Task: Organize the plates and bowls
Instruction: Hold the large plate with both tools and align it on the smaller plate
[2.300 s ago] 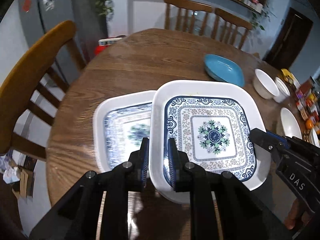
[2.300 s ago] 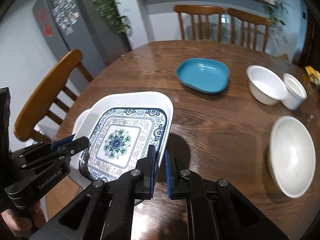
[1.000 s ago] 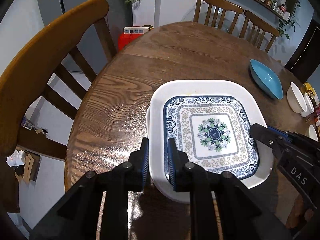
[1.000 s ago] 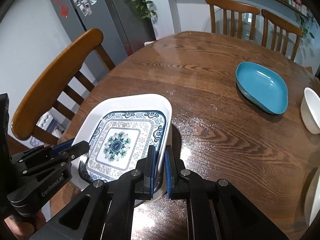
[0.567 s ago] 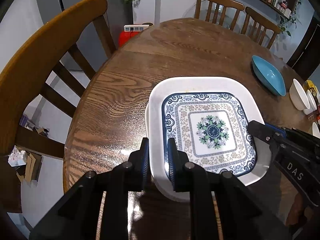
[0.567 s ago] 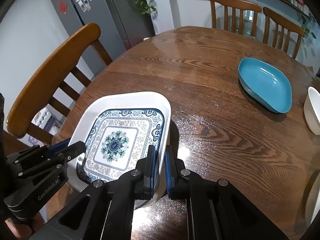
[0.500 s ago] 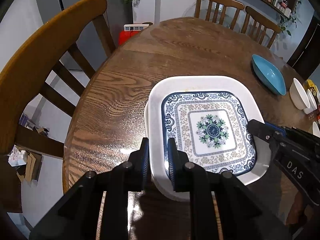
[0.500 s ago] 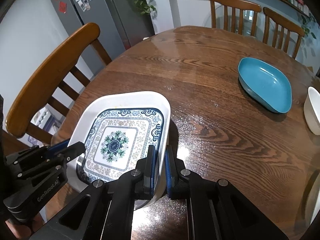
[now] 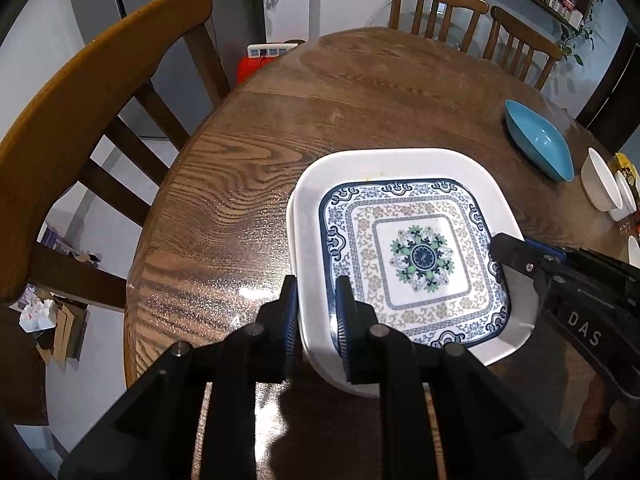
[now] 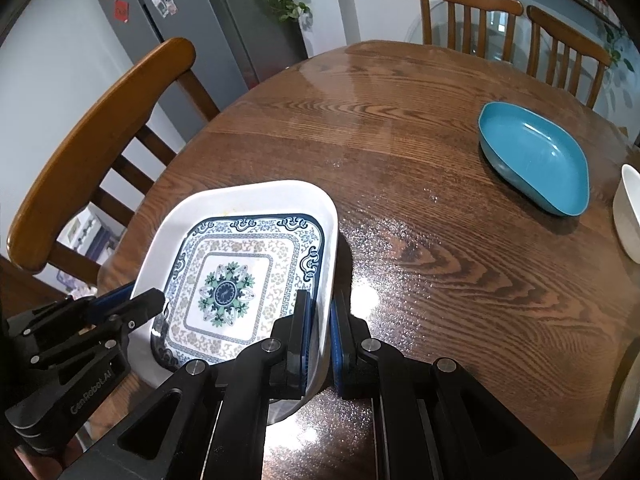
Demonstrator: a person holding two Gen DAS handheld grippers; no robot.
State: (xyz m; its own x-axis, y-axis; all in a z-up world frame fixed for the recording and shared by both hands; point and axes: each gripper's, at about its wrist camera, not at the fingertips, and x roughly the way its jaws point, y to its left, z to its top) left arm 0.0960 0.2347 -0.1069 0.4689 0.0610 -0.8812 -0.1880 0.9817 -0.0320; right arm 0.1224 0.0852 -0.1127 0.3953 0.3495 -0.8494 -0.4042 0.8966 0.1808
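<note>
A square white plate with a blue floral pattern sits directly over a second matching plate, whose edge shows at the left. My left gripper is shut on the patterned plate's left rim. My right gripper is shut on its right rim. The right gripper also shows in the left wrist view, and the left gripper in the right wrist view. The plate lies near the table's left edge. I cannot tell whether it rests fully on the lower plate.
A blue dish lies at the far right of the round wooden table, also in the left wrist view. White bowls stand further right. A wooden chair stands left of the table, two more chairs behind.
Both grippers carried the patterned plate left until it covers the second plate, which showed beside it earlier. In the last half second it has settled slightly lower.
</note>
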